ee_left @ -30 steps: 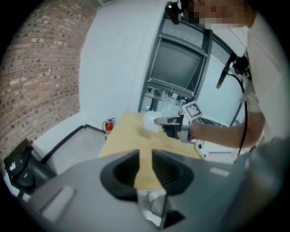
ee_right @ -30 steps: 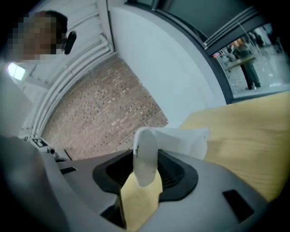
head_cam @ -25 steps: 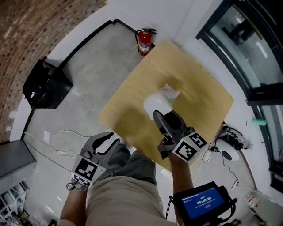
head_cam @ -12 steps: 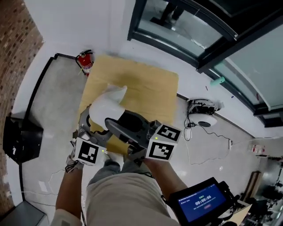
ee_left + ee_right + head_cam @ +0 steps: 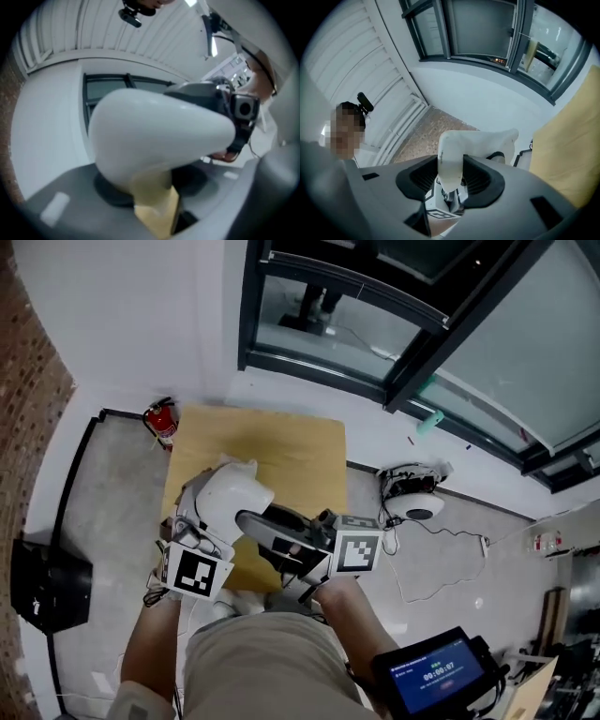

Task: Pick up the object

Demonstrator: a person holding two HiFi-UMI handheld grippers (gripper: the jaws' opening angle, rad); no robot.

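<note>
Lift in hand: the white object [image 5: 232, 497] is pinched by the right gripper [image 5: 247, 519], the left gripper [image 5: 191, 514] is being closed around it, and a 2-sided hold is needed next

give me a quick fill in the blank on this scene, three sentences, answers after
1. The right gripper is shut on the ___ object.
2. The red fire extinguisher stands on the ___ by a corner of the wooden table.
3. The wall at the head view's left edge is made of ___.

Missing words: white; floor; brick
</note>
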